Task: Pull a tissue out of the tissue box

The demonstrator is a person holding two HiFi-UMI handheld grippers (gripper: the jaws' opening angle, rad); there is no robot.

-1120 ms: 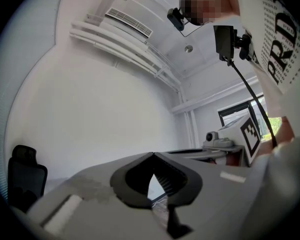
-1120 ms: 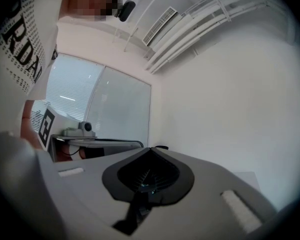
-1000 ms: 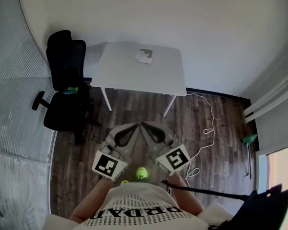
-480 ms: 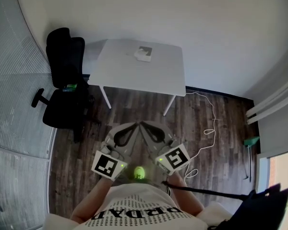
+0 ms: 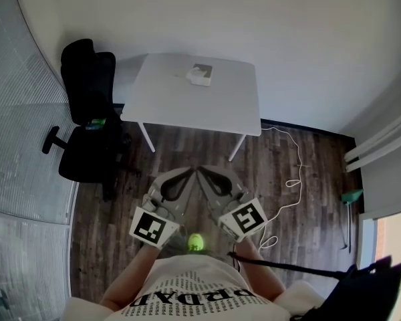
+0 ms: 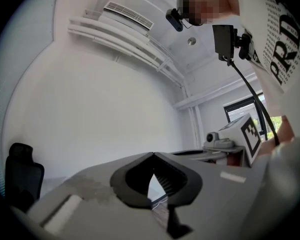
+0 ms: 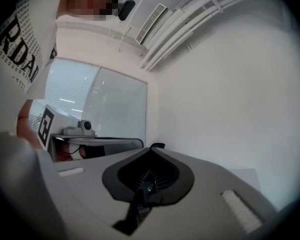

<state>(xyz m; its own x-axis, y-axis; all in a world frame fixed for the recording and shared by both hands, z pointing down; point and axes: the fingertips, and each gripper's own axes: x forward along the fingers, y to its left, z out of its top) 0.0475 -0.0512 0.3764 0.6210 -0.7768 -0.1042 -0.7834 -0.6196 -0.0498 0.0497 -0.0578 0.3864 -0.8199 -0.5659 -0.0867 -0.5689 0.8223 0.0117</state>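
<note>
Both hand-held grippers [image 5: 188,174] [image 5: 206,174] well short of table [image 5: 180,109].

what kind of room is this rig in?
Most likely a small office or meeting room: a white rectangular table stands by the wall, a black swivel office chair sits beside it, and a ribbed translucent glass partition runs along the left. The floor is dark wood plank.
</note>
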